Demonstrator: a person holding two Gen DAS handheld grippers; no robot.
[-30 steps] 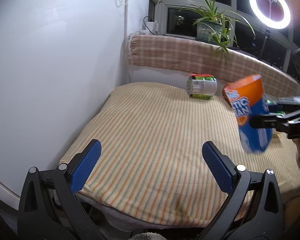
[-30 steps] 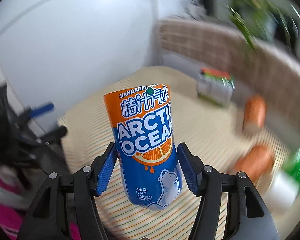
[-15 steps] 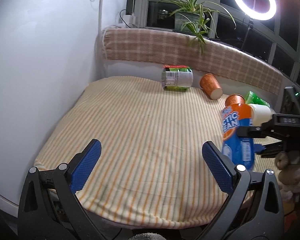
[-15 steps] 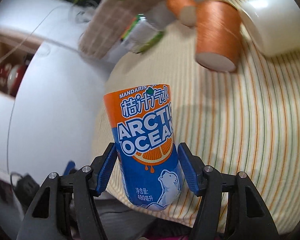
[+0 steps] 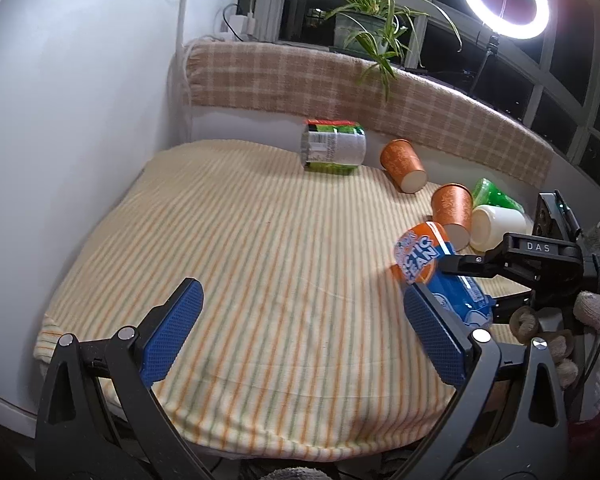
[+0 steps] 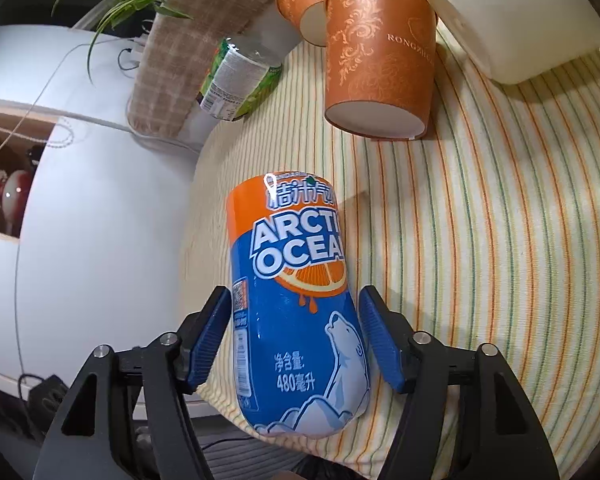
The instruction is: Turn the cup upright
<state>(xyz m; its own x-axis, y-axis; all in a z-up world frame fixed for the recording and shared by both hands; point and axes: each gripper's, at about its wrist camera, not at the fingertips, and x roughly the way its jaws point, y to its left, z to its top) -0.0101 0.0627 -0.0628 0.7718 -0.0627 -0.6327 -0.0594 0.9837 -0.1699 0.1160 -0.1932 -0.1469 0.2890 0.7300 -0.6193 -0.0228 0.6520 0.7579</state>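
Right wrist view: the blue and orange Arctic Ocean cup [image 6: 300,304] is seen between the pads of the right hand-held gripper [image 6: 296,336], but a sliver of space now shows on each side, where half a second ago the blue ribbed pads [image 6: 210,336] were pressed against its glossy printed wall; the grip appears loosened, though contact cannot be told for certain. More of the cup's length is now seen, and its orange end is tipped away toward the far side. In the left wrist view the cup [image 5: 440,272] is seen leaning, orange end up and to the left, low over the near right part of the table [image 5: 260,272], which is covered by a soft cloth with thin orange and green stripes; whether its blue end touches the cloth cannot be told. The left hand-held gripper [image 5: 300,336] is held wide apart with nothing between its pads, as before. Just beyond the cup an orange paper cup [image 6: 380,60] with a pale ornamental pattern lies on its side, beside a smooth white cup [image 6: 512,20] and a second orange paper cup [image 6: 306,8]. A cylindrical can [image 5: 334,148] with a green and white label lies on its side at the far edge, below a checked fabric backrest [image 5: 340,84].
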